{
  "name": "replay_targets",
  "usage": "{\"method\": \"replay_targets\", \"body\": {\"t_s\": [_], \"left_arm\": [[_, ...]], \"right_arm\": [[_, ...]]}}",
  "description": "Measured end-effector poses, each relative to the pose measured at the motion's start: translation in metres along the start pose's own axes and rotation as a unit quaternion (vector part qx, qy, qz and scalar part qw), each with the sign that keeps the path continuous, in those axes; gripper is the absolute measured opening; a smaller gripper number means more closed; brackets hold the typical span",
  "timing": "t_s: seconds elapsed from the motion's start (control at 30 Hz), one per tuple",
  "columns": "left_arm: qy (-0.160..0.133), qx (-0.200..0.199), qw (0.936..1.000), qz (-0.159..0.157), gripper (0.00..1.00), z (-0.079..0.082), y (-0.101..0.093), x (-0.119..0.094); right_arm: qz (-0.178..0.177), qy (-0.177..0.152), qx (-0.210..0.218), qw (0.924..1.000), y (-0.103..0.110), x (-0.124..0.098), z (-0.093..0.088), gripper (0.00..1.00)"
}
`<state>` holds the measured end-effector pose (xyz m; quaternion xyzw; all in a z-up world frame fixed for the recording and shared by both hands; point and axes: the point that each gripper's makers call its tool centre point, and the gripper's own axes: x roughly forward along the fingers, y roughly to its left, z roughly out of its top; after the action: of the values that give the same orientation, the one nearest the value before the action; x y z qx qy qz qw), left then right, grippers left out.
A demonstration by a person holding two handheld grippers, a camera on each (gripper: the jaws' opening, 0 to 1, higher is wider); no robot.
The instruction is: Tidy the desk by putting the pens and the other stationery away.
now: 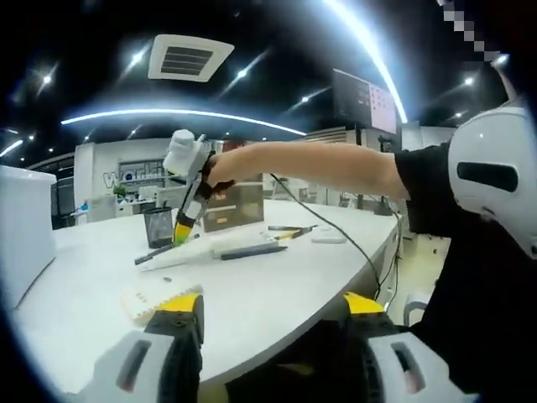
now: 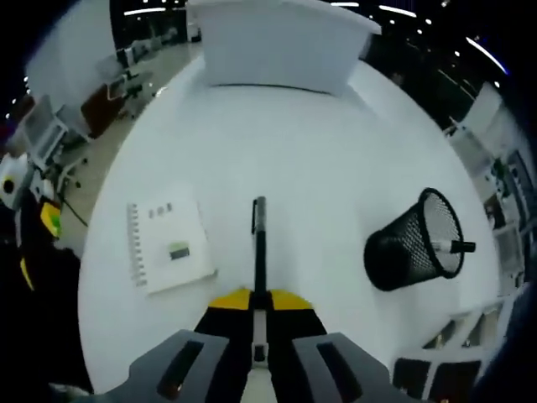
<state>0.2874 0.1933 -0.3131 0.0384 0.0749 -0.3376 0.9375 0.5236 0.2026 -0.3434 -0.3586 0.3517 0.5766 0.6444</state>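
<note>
My right gripper (image 2: pixel 260 297) is shut on a black pen (image 2: pixel 258 239) that points forward, above the white desk (image 2: pixel 319 168). The black mesh pen cup (image 2: pixel 415 239) stands to its right with one pen (image 2: pixel 460 246) inside. In the left gripper view that same right gripper (image 1: pixel 185 225) hangs from a person's arm beside the pen cup (image 1: pixel 158 227), the held pen (image 1: pixel 155 252) slanting down to the left. My left gripper (image 1: pixel 273 317) is open near the desk's front edge, nothing between its jaws. A white spiral notebook (image 1: pixel 159 298) lies just ahead of it.
More pens (image 1: pixel 252 250) and a yellow-tipped one (image 1: pixel 289 229) lie mid-desk beside a small grey box (image 1: pixel 233 206). A large white box (image 2: pixel 281 42) stands at the desk's far side. The notebook (image 2: pixel 168 246) lies left of the held pen. A cable (image 1: pixel 336 227) crosses the desk.
</note>
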Motion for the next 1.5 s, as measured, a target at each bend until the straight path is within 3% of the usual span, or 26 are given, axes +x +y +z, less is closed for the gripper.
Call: {"method": "replay_targets", "body": {"t_s": [0.33,0.77,0.97,1.1,1.17,1.23,1.3,1.33,1.37,1.4,1.5], "left_arm": [[-0.03,-0.027,0.9992,0.003,0.65,0.013,0.005,0.006],[-0.062,-0.061,0.9962,0.008,0.65,0.029,0.015,0.022],[-0.066,-0.061,0.9959,-0.008,0.65,0.036,0.007,0.034],[-0.071,-0.064,0.9953,-0.017,0.65,0.042,0.003,0.04],[-0.074,-0.067,0.9948,-0.021,0.65,0.045,0.002,0.043],[-0.077,-0.068,0.9944,-0.024,0.65,0.047,0.001,0.047],[-0.078,-0.068,0.9943,-0.026,0.65,0.049,0.0,0.049],[-0.079,-0.07,0.994,-0.027,0.65,0.05,0.0,0.051],[-0.08,-0.071,0.9939,-0.027,0.65,0.052,-0.001,0.054],[-0.079,-0.069,0.9941,-0.027,0.65,0.052,-0.002,0.057],[-0.079,-0.061,0.9944,-0.036,0.65,0.056,-0.01,0.063]], "right_arm": [[-0.015,-0.073,0.015,0.9971,0.005,-0.045,-0.005,0.02],[-0.041,-0.148,0.029,0.9877,0.023,-0.103,-0.036,0.02],[-0.05,-0.19,0.047,0.9794,0.03,-0.13,-0.048,0.02],[-0.065,-0.232,0.057,0.9688,0.032,-0.152,-0.054,0.02],[-0.064,-0.236,0.056,0.9681,0.038,-0.157,-0.061,0.02],[-0.081,-0.274,0.059,0.9566,0.04,-0.175,-0.06,0.0],[-0.079,-0.284,0.067,0.9533,0.047,-0.183,-0.069,0.0],[-0.099,-0.281,0.074,0.9517,0.041,-0.184,-0.073,0.0],[-0.126,-0.245,0.063,0.9593,0.035,-0.178,-0.087,0.0],[-0.124,-0.232,0.058,0.9631,0.036,-0.169,-0.096,0.0],[-0.104,-0.246,0.086,0.9597,0.042,-0.164,-0.104,0.0]]}}
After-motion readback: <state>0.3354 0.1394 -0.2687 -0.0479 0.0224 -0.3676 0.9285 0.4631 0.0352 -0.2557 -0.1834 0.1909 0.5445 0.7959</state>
